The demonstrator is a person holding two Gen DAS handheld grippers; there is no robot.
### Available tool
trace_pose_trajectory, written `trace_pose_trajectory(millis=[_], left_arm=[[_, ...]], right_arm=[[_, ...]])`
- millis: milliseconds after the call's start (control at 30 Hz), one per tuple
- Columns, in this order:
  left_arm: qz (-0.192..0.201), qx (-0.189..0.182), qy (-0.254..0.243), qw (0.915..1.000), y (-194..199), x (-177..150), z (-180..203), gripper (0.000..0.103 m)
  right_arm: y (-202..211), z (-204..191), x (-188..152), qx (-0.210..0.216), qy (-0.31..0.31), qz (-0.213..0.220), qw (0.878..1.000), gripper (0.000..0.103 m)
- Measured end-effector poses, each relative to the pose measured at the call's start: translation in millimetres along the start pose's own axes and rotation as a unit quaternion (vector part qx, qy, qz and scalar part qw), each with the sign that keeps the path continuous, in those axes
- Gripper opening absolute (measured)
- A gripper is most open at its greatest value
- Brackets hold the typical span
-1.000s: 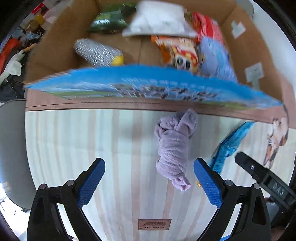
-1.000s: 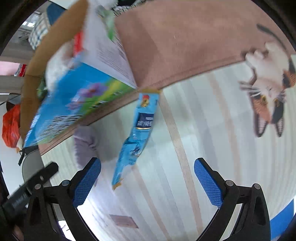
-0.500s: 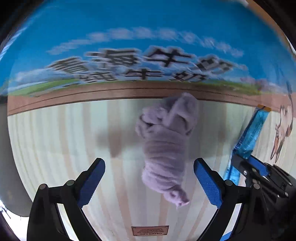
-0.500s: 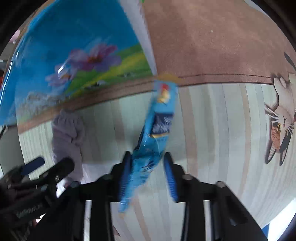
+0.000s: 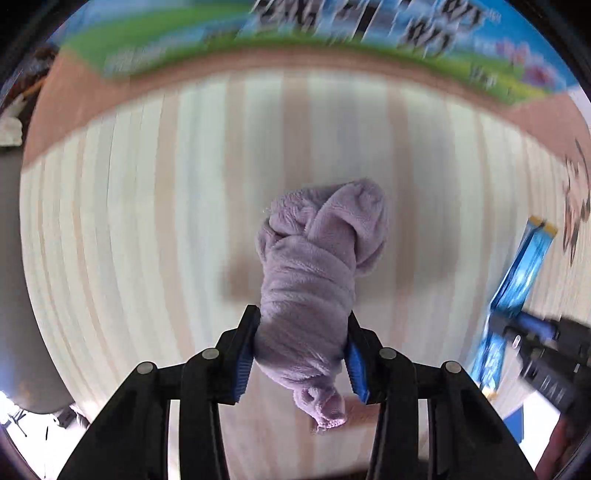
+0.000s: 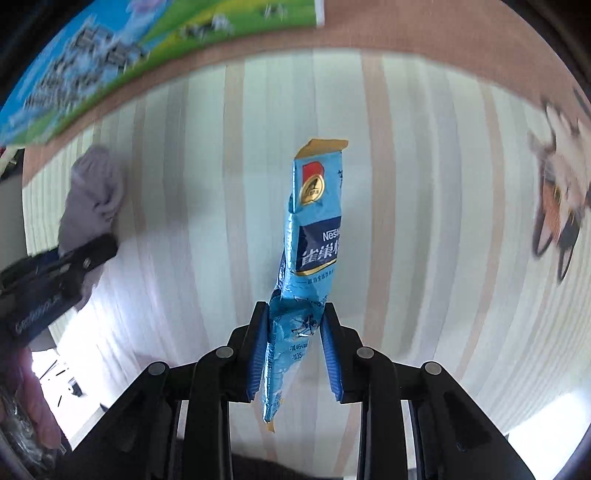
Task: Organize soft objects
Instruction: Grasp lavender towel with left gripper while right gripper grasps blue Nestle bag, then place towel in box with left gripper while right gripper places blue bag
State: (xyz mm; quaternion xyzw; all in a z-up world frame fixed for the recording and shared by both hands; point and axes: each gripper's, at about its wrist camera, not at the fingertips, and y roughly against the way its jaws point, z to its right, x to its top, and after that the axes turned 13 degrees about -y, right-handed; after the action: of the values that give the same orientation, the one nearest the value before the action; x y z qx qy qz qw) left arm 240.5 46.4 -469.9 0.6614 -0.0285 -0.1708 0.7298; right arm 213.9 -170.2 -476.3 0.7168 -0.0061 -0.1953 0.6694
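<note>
My left gripper [image 5: 301, 356] is shut on a rolled lilac fleece cloth [image 5: 314, 280], which sticks out forward over the striped tablecloth [image 5: 147, 221]. My right gripper [image 6: 295, 350] is shut on a long blue Nestlé packet [image 6: 312, 251], which stands up between the blue pads. The cloth also shows at the left of the right wrist view [image 6: 92, 199], held by the left gripper. The packet shows at the right edge of the left wrist view [image 5: 517, 291].
A cardboard box with a blue and green printed side [image 5: 332, 26] lies beyond the cloth; it also shows at the top left of the right wrist view [image 6: 110, 55]. A cat picture [image 6: 557, 206] is on the tablecloth at the right.
Both grippers came down from above the box and closed: the left on the lilac cloth, the right on the blue packet. Both were open a second ago.
</note>
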Motion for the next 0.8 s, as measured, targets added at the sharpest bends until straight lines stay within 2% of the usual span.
trace_pose_trajectory(millis=[33,67,133,200,267,367,433,567,733,800], left_arm=[[-0.006,-0.006,0.004,1.0000,-5,-4,-4,0.040],[0.009,-0.015,0.006,0.9998,-4,-7,-6,0.045],[0.004,-0.020,0.005,0.9998,-8,-6,-8,0.052],[0.012,-0.032,0.005,0.9994,-7,-3,-9,0.055],[0.012,-0.028,0.000,0.9995,-4,3,-21,0.056],[0.009,-0.016,-0.006,0.9998,-3,13,-15,0.057],[0.009,-0.005,-0.010,0.9999,-5,9,-9,0.058],[0.011,0.017,-0.014,0.9997,-5,10,4,0.058],[0.017,0.029,-0.011,0.9994,0,17,15,0.057],[0.029,0.036,-0.011,0.9989,1,15,17,0.042]], right_arm=[[-1,2,-5,-0.002,0.001,0.000,1.000,0.030],[-3,3,-8,-0.003,0.001,0.001,1.000,0.030],[-8,0,-6,-0.007,-0.010,0.003,1.000,0.033],[-8,2,-6,0.000,-0.034,0.008,0.999,0.040],[-7,5,-3,0.006,-0.053,0.018,0.998,0.045],[-6,14,1,0.004,-0.074,0.033,0.997,0.047],[-7,16,-2,0.005,-0.079,0.037,0.996,0.047],[-5,-12,11,-0.015,-0.077,0.049,0.996,0.047],[-14,-26,3,-0.046,-0.048,0.057,0.996,0.047],[-16,-28,1,-0.046,-0.047,0.058,0.996,0.047]])
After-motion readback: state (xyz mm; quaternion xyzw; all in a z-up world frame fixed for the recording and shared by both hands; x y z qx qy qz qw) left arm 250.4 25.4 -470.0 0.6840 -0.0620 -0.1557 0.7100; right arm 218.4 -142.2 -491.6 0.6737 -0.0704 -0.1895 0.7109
